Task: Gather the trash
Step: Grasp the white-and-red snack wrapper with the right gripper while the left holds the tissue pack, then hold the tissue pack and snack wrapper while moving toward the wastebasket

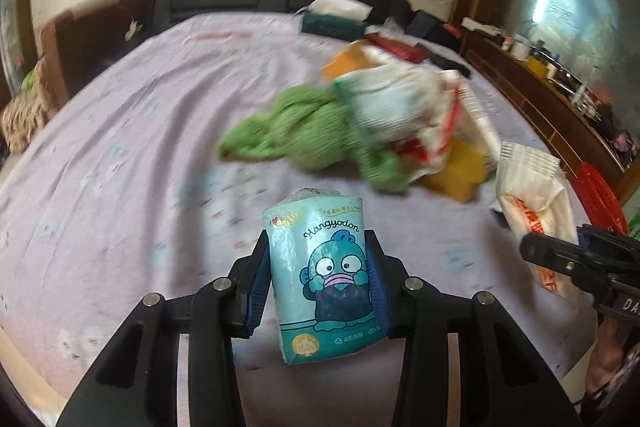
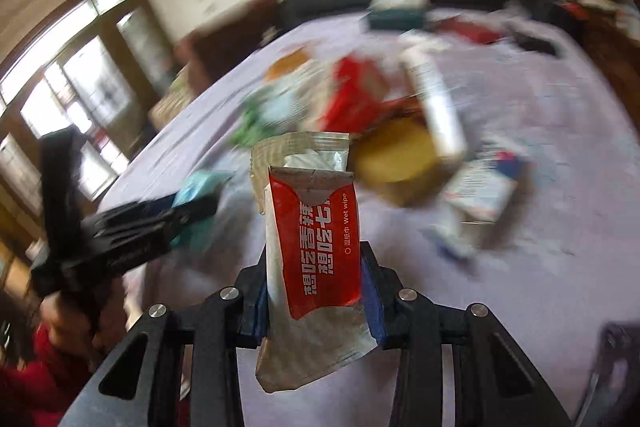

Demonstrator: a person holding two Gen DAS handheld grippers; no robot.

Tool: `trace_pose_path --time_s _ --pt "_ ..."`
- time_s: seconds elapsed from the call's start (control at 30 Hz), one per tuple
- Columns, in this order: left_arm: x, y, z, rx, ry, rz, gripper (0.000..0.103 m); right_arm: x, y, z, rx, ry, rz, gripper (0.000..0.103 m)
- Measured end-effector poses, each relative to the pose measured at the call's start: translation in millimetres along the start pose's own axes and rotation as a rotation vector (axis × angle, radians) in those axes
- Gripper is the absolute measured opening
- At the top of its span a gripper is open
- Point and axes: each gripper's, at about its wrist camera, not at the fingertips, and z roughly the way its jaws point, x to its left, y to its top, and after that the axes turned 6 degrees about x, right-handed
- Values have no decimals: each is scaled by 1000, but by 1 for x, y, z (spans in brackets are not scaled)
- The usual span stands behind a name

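Grippers: your left gripper [image 1: 320,283] clamps the tissue pack [image 1: 326,277]; your right gripper [image 2: 316,291] clamps the wet-wipe packet [image 2: 316,247].
Axis: both stand lengthwise along the fingers.
Bin: red basket [image 1: 600,199] lies right, nearer your right gripper.

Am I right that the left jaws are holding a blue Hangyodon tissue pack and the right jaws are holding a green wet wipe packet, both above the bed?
Not quite. The wet wipe packet in the right gripper is red and silver, not green, as the right wrist view shows. The rest holds: the left gripper grips the blue Hangyodon tissue pack, and both are above the bed.
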Motion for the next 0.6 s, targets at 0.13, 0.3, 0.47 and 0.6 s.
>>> trace_pose_path --time_s 0.13,0.3,0.47,0.6 --pt "-34 3 0 -44 -7 43 41 -11 -13 -13 -59 -71 56 41" --pt "-65 3 6 -103 39 79 41 -27 -24 -29 -152 -153 92 41" --pt "-84 2 16 -124 57 115 41 -40 -25 -34 -174 -195 111 41" --pt "-92 2 21 -135 68 135 41 -41 -24 -34 -193 -212 109 41"
